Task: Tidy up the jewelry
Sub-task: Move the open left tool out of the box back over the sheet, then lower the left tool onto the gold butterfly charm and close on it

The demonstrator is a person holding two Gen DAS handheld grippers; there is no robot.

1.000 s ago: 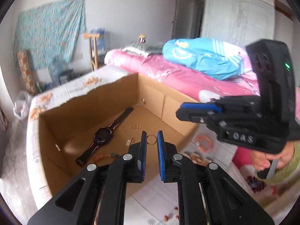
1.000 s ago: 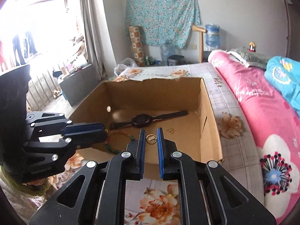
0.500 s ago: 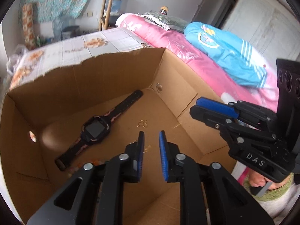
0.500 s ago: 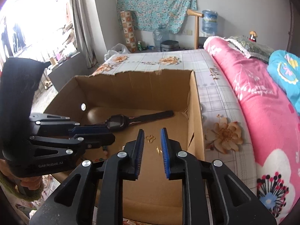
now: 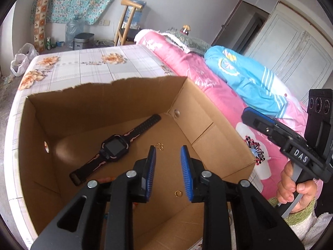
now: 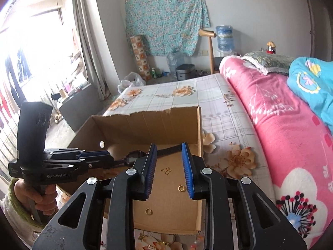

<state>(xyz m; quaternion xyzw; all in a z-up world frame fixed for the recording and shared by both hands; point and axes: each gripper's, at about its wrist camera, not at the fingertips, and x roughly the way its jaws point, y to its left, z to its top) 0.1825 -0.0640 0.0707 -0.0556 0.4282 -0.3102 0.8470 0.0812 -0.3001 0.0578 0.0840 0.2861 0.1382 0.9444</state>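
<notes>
A: Two gold rings show in the right wrist view, one gold ring (image 6: 182,188) just beside the right gripper's (image 6: 169,170) right pad, a second ring (image 6: 148,211) nearer the camera, both flat on the floor of the cardboard box (image 6: 145,123).

B: And the left wrist view?

A: Only one ring there (image 5: 178,193); the left gripper (image 5: 168,173) may cover the other. Both grippers hang over the box with pads well apart, nothing between them.

B: The watch?

A: The black watch (image 5: 113,148) lies diagonally on the floor, one strap end reaching the far corner. From the right, the left gripper's fingers (image 6: 93,156) cover half of it.

B: That small gold piece (image 5: 160,145) beside it?

A: Too tiny to make out. Something orange (image 5: 104,180) peeks past the left gripper's body, mostly hidden.
</notes>
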